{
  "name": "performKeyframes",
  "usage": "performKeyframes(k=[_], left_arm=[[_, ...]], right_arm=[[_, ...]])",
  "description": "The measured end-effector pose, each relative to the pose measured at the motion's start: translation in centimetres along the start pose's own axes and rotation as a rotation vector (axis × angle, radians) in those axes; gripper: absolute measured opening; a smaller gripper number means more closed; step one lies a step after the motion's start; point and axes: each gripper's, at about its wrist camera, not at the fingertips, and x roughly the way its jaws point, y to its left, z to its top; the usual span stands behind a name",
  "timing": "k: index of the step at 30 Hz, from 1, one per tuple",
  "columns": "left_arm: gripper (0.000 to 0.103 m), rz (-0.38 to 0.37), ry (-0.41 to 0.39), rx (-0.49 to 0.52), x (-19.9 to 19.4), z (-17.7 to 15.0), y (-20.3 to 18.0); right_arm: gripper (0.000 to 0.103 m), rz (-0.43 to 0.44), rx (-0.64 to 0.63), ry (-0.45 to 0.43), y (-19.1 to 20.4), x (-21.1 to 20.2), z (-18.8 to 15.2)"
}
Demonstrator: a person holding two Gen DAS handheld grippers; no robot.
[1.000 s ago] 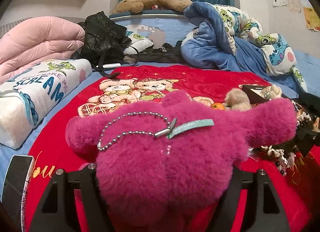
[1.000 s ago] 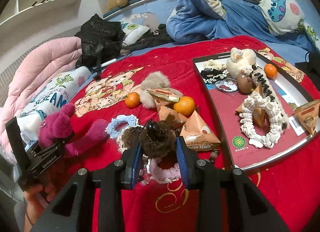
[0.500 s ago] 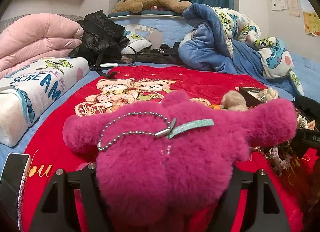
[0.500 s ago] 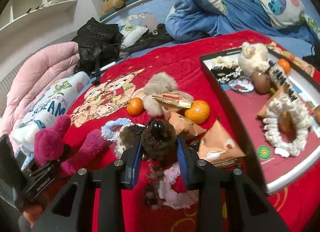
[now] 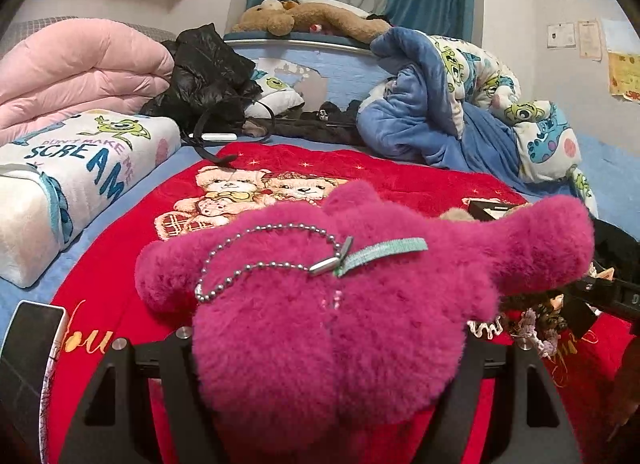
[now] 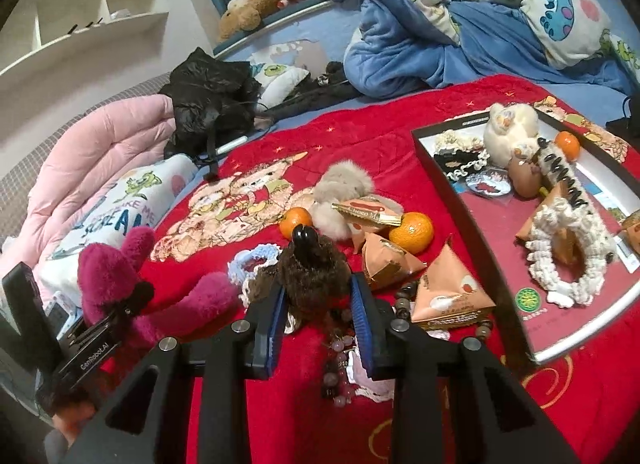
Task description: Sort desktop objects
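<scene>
While both tools are loaded: carry each toy clear of the clutter.
Right gripper point(image 6: 316, 296): clamped on brown plush point(image 6: 310, 268), above the red blanket's point(image 6: 400, 124) near edge.
Left gripper point(image 5: 320, 348): clamped on magenta plush point(image 5: 332, 304).
Advice: lift high before crossing the tray point(image 6: 472, 220) rim at the blanket's right edge.

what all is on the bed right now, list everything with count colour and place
plush toy: 1, magenta, in the left gripper
ball chain: 1, silver, on the plush toy
furry clip: 1, dark brown, in the right gripper
oranges: 3, two on the red blanket, one in the tray
snack packs: several, peach, mid blanket and tray
tray: 1, black rim, right side
scrunchie: 1, cream, in the tray
red blanket: 1, under everything
pink quilt: 1, far left
left gripper: shut on the plush toy
right gripper: shut on the furry clip
</scene>
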Motion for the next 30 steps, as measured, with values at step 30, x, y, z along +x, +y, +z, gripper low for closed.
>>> performKeyframes(k=[30], left_arm=[[0.076,-0.406,-0.014,0.263,-6.7,-0.7,-26.0]], right_arm=[[0.029,-0.078,0.175,-0.225,-14.1,-16.6,-0.4]])
